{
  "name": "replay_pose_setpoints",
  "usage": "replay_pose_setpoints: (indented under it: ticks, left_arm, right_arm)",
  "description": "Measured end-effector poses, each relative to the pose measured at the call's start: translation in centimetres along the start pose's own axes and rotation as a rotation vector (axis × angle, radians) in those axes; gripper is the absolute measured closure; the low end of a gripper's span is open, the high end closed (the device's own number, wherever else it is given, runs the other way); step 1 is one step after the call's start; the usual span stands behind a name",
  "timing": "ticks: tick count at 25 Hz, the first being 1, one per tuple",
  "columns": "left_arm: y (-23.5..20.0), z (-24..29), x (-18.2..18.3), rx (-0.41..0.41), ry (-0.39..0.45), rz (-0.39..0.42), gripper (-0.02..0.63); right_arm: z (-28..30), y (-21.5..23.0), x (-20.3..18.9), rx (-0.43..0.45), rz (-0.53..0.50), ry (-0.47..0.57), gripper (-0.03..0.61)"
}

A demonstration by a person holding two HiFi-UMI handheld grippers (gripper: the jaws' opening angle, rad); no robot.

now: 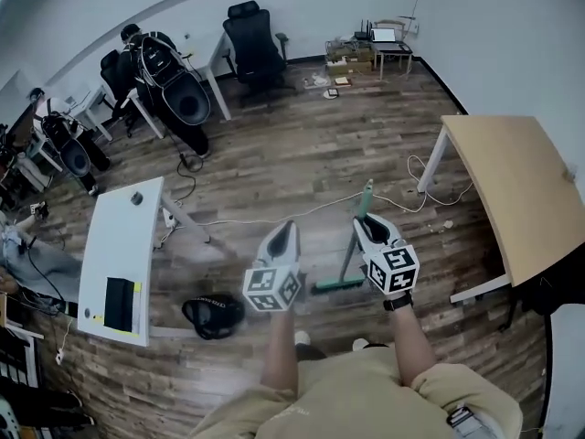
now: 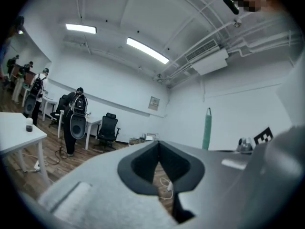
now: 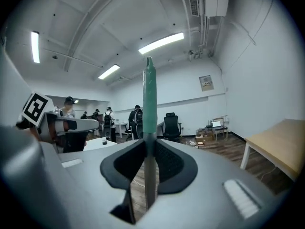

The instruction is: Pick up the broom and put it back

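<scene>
The broom (image 1: 347, 262) stands nearly upright over the wood floor, with a grey shaft, a green grip at the top and a green head (image 1: 336, 286) at the bottom. My right gripper (image 1: 370, 224) is shut on the shaft just below the green grip. In the right gripper view the handle (image 3: 149, 99) rises between the black pads (image 3: 167, 161) of that gripper (image 3: 149, 143). My left gripper (image 1: 282, 235) hangs beside it on the left, level, its tips touching and nothing between them. The left gripper view shows this gripper (image 2: 158, 145) and the green grip (image 2: 207, 128) off to the right.
A wooden table (image 1: 521, 190) stands to the right and a white desk (image 1: 123, 254) to the left. A black bag (image 1: 212, 314) lies on the floor near my feet. White cables (image 1: 420, 186) trail across the floor ahead. A person with a backpack (image 1: 169, 80) and an office chair (image 1: 251, 48) are further back.
</scene>
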State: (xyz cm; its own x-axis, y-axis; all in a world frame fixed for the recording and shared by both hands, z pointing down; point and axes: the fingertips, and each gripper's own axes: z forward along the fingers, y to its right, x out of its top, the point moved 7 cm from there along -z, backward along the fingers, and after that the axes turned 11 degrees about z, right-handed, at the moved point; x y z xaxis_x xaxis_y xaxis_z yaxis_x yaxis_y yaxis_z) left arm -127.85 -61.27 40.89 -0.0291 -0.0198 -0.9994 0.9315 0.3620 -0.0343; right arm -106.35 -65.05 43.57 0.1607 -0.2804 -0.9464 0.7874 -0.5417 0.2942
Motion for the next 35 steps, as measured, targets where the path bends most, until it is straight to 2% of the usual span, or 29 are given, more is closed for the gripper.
replay_pose_setpoints:
  ticks: [6, 9, 12, 17, 20, 24, 27, 30, 35]
  left_arm:
    - [-11.4, 5.3, 0.9, -0.147, 0.021, -0.041, 0.611]
    - [-12.1, 9.3, 0.2, -0.289, 0.034, -0.040, 0.611]
    - [-10.6, 14.1, -1.2, -0.377, 0.003, -0.038, 0.611]
    - [-8.7, 23.8, -1.0, -0.460, -0.050, -0.022, 0.611]
    - [-7.7, 29.9, -0.7, -0.454, -0.075, 0.015, 0.611]
    - [-6.4, 37.2, -0.7, -0.454, -0.069, 0.073, 0.611]
    - [-6.1, 41.9, -1.8, -0.509, -0.095, 0.046, 0.611]
    - [-8.4, 47.5, -2.6, -0.540, -0.091, -0.009, 0.611]
    - [-9.9, 59.8, -2.4, -0.655, -0.055, 0.056, 0.611]
  right_arm:
    - [7.6, -1.0, -0.5, -0.160, 0.053, 0.030, 0.503]
    - [9.7, -1.0, -0.9, -0.213, 0.054, 0.033, 0.503]
    - [11.4, 1.1, -0.6, -0.247, 0.079, 0.048, 0.503]
    - [15.6, 8.4, 2.6, -0.318, 0.120, 0.088, 0.503]
    - [17.9, 13.0, 5.2, -0.316, 0.085, 0.106, 0.503]
    - [20.7, 18.6, 8.1, -0.309, 0.060, 0.183, 0.503]
    - [23.9, 23.1, 9.6, -0.374, 0.091, 0.157, 0.502]
    - [28.1, 26.5, 10.4, -0.413, 0.116, 0.129, 0.502]
    - [33.9, 34.3, 12.0, -0.540, 0.173, 0.185, 0.502]
